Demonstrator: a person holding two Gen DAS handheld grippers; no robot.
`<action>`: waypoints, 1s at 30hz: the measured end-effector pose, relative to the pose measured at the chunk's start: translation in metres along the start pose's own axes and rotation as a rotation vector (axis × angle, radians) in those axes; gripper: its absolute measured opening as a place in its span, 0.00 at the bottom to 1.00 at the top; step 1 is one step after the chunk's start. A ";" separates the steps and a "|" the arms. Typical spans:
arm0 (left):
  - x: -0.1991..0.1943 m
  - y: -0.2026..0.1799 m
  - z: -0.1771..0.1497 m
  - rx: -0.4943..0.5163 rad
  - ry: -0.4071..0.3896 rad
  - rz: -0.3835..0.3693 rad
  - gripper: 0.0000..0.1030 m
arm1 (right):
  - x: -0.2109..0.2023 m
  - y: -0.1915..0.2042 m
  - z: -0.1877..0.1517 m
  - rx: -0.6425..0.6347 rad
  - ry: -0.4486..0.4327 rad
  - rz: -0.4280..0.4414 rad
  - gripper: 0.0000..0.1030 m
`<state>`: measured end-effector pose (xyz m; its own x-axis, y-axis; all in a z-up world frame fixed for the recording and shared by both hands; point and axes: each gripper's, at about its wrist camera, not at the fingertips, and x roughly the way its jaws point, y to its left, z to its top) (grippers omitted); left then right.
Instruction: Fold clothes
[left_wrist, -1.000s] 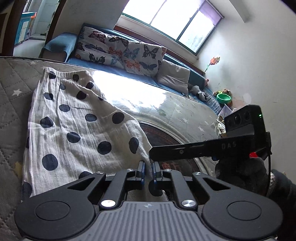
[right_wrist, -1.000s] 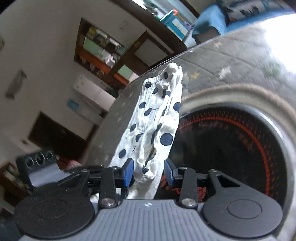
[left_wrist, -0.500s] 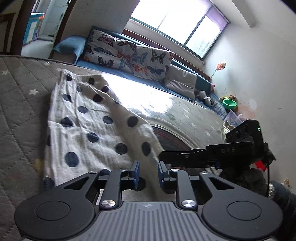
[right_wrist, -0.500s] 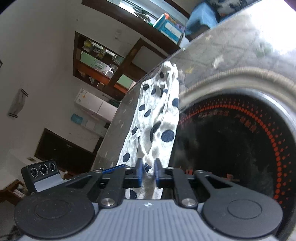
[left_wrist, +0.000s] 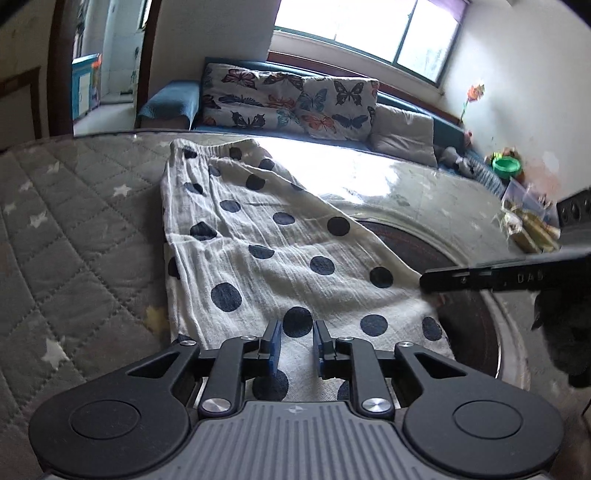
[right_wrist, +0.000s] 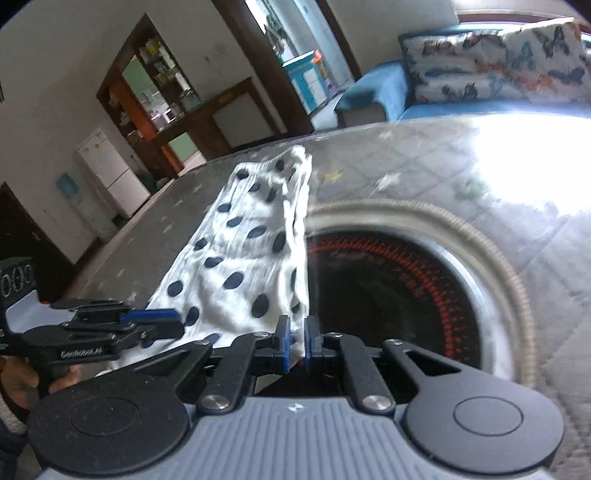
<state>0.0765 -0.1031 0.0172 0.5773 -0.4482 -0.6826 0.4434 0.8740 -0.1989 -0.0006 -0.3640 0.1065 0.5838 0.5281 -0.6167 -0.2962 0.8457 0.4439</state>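
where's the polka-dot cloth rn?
Polka-dot cloth lies on the grey quilted mat, its right edge beside the dark round burner, near corner pinched in the right gripper.

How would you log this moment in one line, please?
left gripper: open over polka-dot cloth | right gripper: shut on its edge | fold: pending

A white garment with dark navy polka dots (left_wrist: 280, 254) lies spread lengthwise on the grey quilted, star-patterned surface, its gathered waistband at the far end. The thin, crinkled cloth is creased across the middle, one long edge overlaps a dark round inset, and the near corner is lifted and bunched (right_wrist: 295, 325)
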 end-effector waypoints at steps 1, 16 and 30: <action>-0.003 -0.002 0.000 0.010 -0.004 0.006 0.21 | -0.004 0.001 0.001 -0.010 -0.013 -0.008 0.10; -0.056 -0.042 -0.041 0.182 -0.030 -0.131 0.21 | 0.019 0.078 -0.018 -0.321 0.094 0.064 0.10; -0.085 -0.041 -0.074 0.200 -0.051 -0.142 0.27 | 0.008 0.127 -0.042 -0.482 0.114 0.016 0.13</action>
<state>-0.0416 -0.0866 0.0317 0.5311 -0.5777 -0.6199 0.6468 0.7490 -0.1438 -0.0647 -0.2491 0.1305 0.4979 0.5232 -0.6916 -0.6357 0.7627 0.1194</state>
